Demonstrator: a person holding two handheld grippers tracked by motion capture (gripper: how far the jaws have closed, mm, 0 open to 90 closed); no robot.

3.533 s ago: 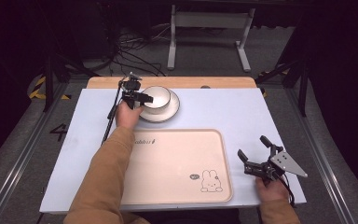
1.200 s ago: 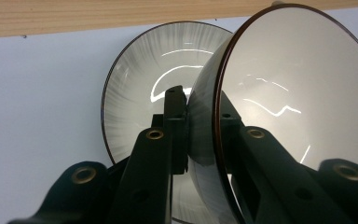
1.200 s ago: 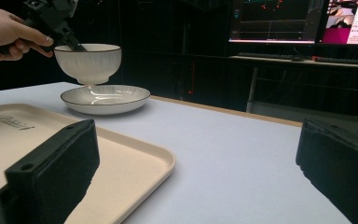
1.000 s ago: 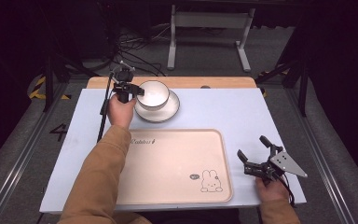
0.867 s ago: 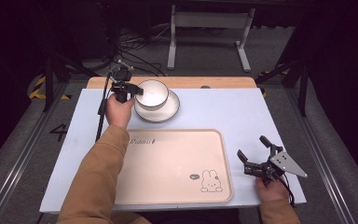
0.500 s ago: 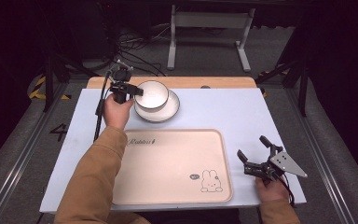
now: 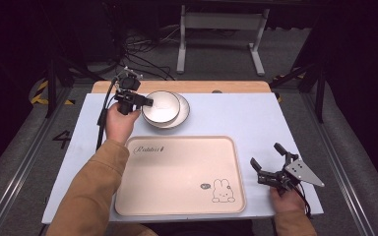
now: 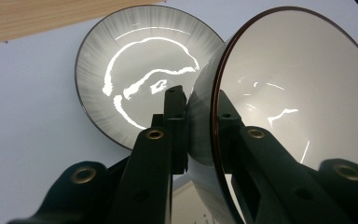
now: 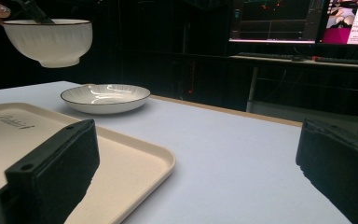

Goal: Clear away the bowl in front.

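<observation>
A white bowl [image 7: 161, 105] with a dark rim hangs in the air over a shallow ribbed plate [image 7: 182, 111] at the far left-centre of the table. My left gripper [image 7: 145, 102] is shut on the bowl's left rim, one jaw inside and one outside. In the left gripper view the bowl [image 8: 289, 93] is tilted, with the plate [image 8: 140, 88] below it and my left gripper [image 8: 198, 100] clamping its wall. My right gripper [image 7: 266, 155] stands open near the front right corner, holding nothing. The right gripper view shows the lifted bowl [image 9: 49, 39] and the plate [image 9: 105, 97].
A beige tray [image 7: 177, 172] with a rabbit drawing lies front centre, seen again as the tray [image 9: 121, 149] just left of my right gripper [image 9: 196, 154]. A wooden strip [image 7: 226, 87] runs along the table's far edge. Cables and a metal stand [image 7: 221, 29] lie beyond.
The left gripper has lifted the bowl off the plate and carried it slightly up and to the left. The right gripper has stayed still.
</observation>
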